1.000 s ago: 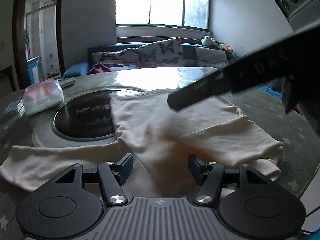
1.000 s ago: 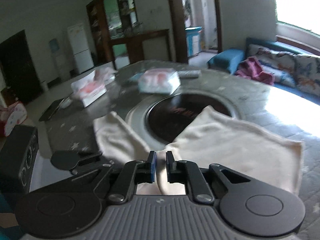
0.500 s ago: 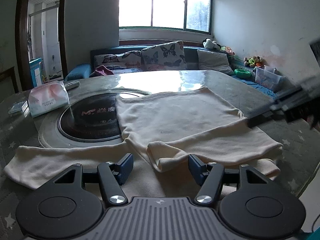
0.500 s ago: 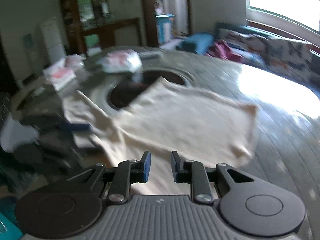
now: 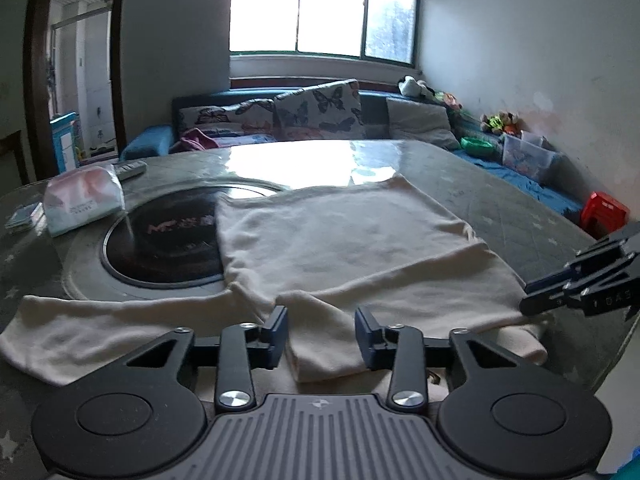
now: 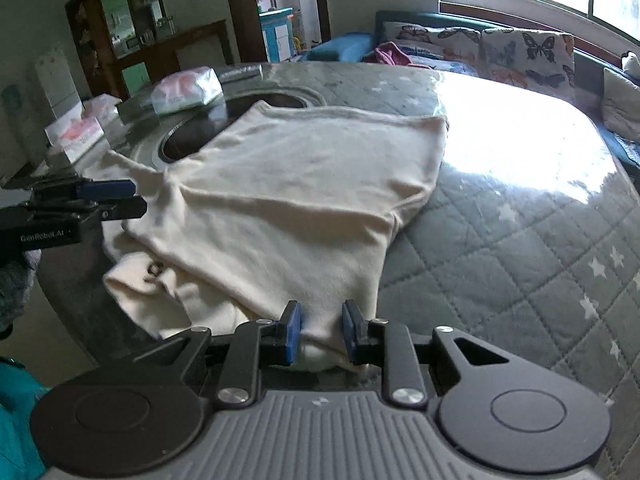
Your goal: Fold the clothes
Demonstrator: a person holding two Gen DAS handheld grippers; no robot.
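Note:
A cream long-sleeve shirt lies flat on the round table. One sleeve is folded across its body, and the other sleeve stretches out to the left. My left gripper stands open at the near edge, its fingers either side of the folded sleeve's cuff. The right gripper is open low over the shirt at its right side edge, with cloth lying between the fingers. Each gripper shows in the other's view: the right gripper at the shirt's right, the left gripper at its left.
A black round hob inset lies partly under the shirt. A tissue pack and a remote sit at the far left, with a tissue box beyond. The quilted table cover spreads to the right. A sofa stands behind the table.
The right gripper, shut on the sleeve a second ago, has opened, left the sleeve across the shirt body and swung back to the shirt's right edge. My left gripper stayed put.

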